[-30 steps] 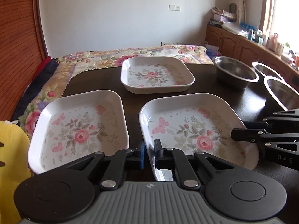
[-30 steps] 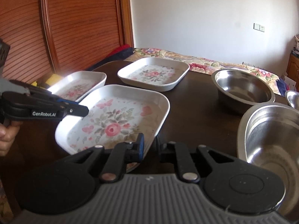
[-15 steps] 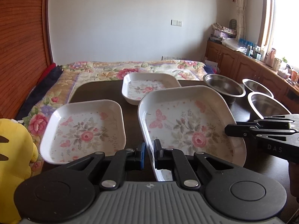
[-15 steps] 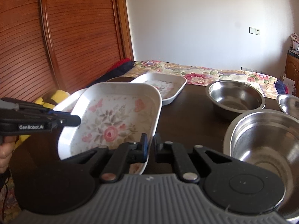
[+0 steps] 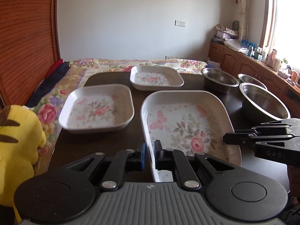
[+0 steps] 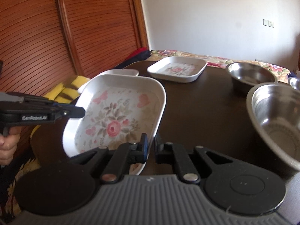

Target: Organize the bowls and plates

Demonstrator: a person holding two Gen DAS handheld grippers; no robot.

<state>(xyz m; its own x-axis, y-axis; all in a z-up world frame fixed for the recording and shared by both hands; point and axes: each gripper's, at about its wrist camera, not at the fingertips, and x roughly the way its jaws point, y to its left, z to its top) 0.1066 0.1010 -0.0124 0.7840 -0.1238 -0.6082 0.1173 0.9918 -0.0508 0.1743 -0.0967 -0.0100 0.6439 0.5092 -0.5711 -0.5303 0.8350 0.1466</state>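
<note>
Left gripper (image 5: 149,154): black fingers with blue pads, closed tight on the near left rim of the held plate (image 5: 187,127). Right gripper (image 6: 150,148): same build, clamped on the plate's right rim. The plate is thus gripped on two opposite edges and sits clear of the table (image 5: 97,142), tilted, its far edge above the dark top.

Held plate: white, glossy, square with rounded corners and a raised sloping rim; printed inside with pink roses, grey-green leaves and a pink butterfly.

Second plate (image 5: 97,108): same shape and print, resting flat on the table to the left of the held plate, apart from it. It appears blurred in the left wrist view.

Third plate (image 5: 156,77): same pattern, flat at the far side of the table.

Near bowl (image 5: 264,103): round, polished steel, deep, reflective wall, standing right of the held plate. Far bowl (image 5: 219,79): steel, round, beyond it. Small bowl (image 5: 251,78): steel, only its rim shows behind the near bowl.

Table: dark brown, smooth, slightly glossy, rounded far corners.

Beyond: bedspread (image 5: 116,63) with floral print, past the table's far edge; a yellow plush toy (image 5: 16,150) with brown stripes at the table's left; ribbed wooden panel (image 6: 56,28) along the left wall.

A hand (image 6: 7,146) holds the left gripper's grip.
</note>
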